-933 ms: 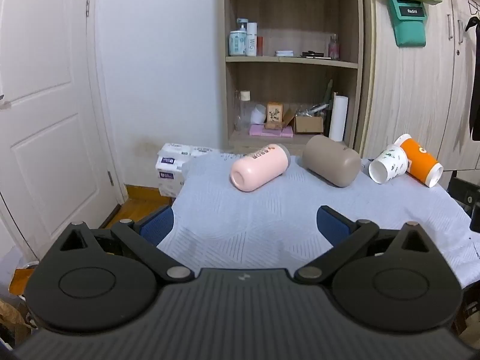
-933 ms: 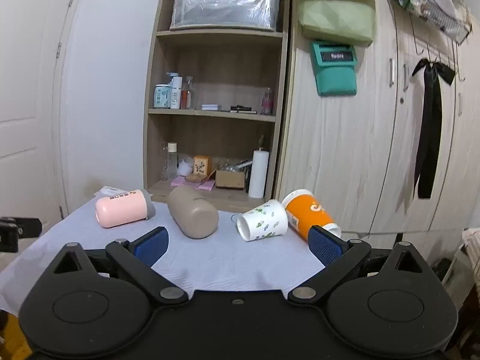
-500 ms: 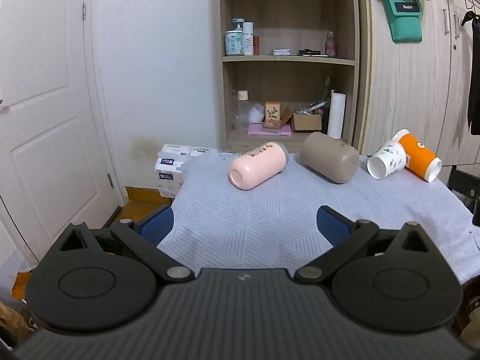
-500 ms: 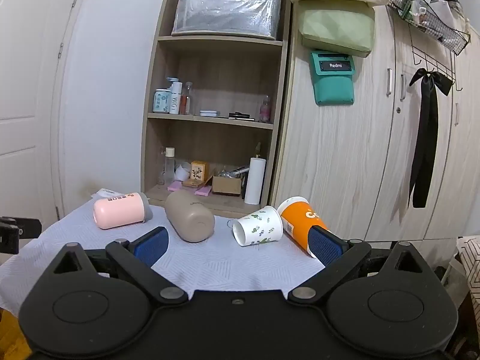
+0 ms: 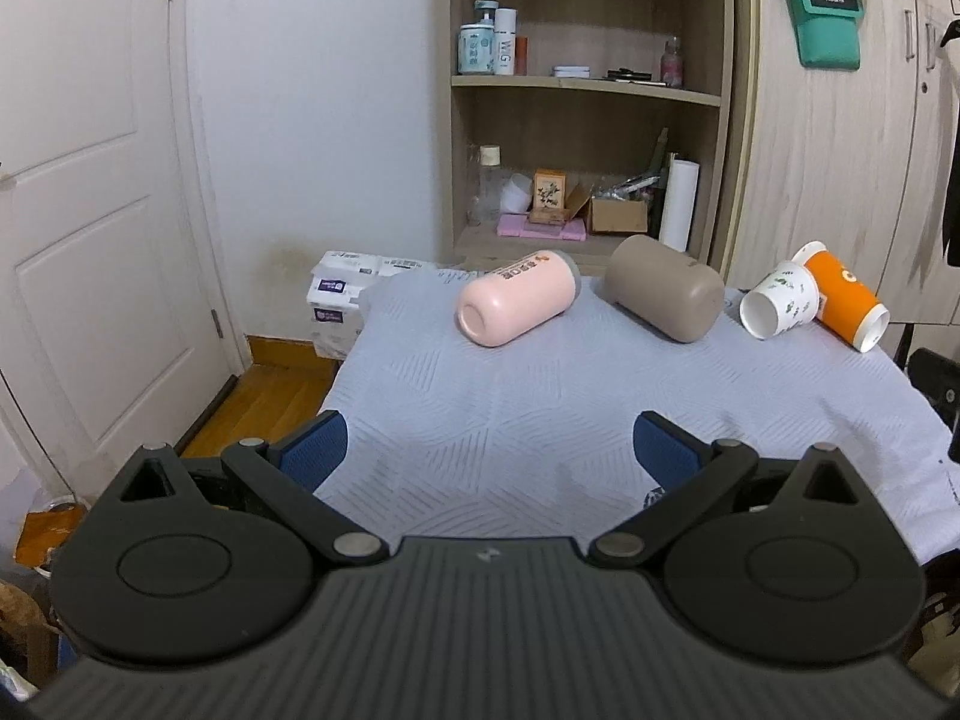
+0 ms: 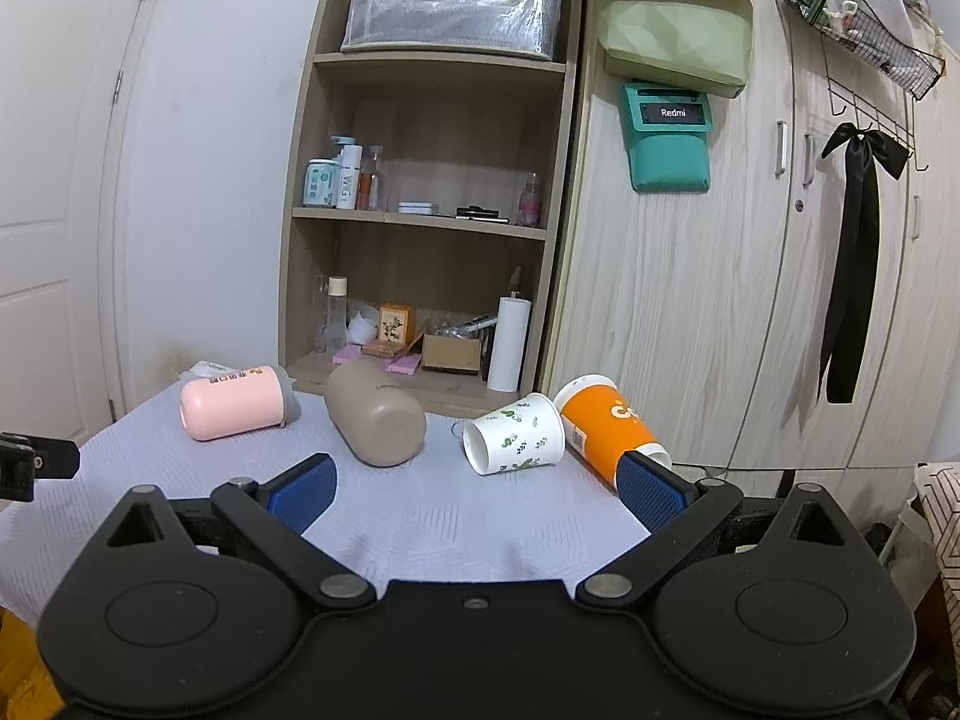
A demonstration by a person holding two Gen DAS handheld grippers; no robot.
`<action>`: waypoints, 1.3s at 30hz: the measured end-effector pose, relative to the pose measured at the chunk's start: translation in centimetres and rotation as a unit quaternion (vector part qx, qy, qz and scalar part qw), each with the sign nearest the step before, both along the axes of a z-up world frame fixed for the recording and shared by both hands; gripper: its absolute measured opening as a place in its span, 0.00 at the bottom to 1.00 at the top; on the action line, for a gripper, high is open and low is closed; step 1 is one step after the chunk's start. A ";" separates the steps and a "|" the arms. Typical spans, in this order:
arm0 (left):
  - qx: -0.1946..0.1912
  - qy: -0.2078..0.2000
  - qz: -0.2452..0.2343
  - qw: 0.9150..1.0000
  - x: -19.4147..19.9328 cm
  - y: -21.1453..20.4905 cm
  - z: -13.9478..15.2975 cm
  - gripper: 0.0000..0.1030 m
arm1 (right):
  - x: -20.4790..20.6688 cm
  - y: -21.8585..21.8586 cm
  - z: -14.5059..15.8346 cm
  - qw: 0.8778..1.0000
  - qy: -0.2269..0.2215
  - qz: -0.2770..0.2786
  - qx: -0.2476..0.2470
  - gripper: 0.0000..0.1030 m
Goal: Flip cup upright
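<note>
Four cups were seen lying on their sides in a row along the far part of a pale blue-grey textured tablecloth (image 5: 540, 420): a pink cylindrical cup with a grey base (image 5: 516, 305) at the left, its open mouth turned toward the left wrist camera; a taupe rounded cup (image 5: 663, 295) just beside it, base end forward; then a white paper cup printed with green leaves (image 5: 779, 307), mouth facing forward and left; and an orange paper cup with a white rim (image 5: 846, 300) at the far right, touching the leafy one. None was found upright. In the right wrist view the same row was picked out: pink cup (image 6: 234, 411), taupe cup (image 6: 375, 420), leafy cup (image 6: 516, 441), orange cup (image 6: 606, 423). The left gripper (image 5: 491, 450) was held low over the near part of the cloth, its blue-padded fingers (image 5: 315, 450) spread wide, with nothing between them, well short of the cups. The right gripper (image 6: 477, 489) was likewise held wide open and empty, its right-hand blue pad overlapping the orange cup's mouth in view. A wooden shelf unit (image 6: 432, 222) and pale wood-grain wardrobe doors (image 6: 720, 312) were visible behind the table.
</note>
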State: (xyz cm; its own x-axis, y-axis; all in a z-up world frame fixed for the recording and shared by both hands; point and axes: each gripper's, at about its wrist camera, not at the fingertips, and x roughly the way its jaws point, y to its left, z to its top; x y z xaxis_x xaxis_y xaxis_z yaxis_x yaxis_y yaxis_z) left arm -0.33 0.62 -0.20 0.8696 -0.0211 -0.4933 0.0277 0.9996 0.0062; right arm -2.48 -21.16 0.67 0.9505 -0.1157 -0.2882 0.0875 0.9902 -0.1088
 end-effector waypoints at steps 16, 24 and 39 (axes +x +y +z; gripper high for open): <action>0.001 -0.001 0.002 1.000 -0.3 0.0 0.1 1.00 | -0.1 -0.2 0.2 1.000 0.003 -0.005 0.006 0.98; -0.003 -0.001 0.007 1.000 -0.3 0.1 -0.1 1.00 | -0.3 -0.1 0.0 1.000 0.004 -0.003 0.007 0.98; 0.001 0.008 0.006 1.000 0.3 -0.2 -0.5 1.00 | -1.9 -0.1 0.8 0.999 -0.038 -0.011 0.010 0.98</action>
State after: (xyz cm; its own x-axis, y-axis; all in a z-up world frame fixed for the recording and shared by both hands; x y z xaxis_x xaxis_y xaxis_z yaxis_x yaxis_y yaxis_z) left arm -0.03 0.39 -0.67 0.8620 -0.0086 -0.5068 0.0149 0.9999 0.0085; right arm -4.36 -21.26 1.49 0.9671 -0.1313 -0.2178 0.1162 0.9899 -0.0811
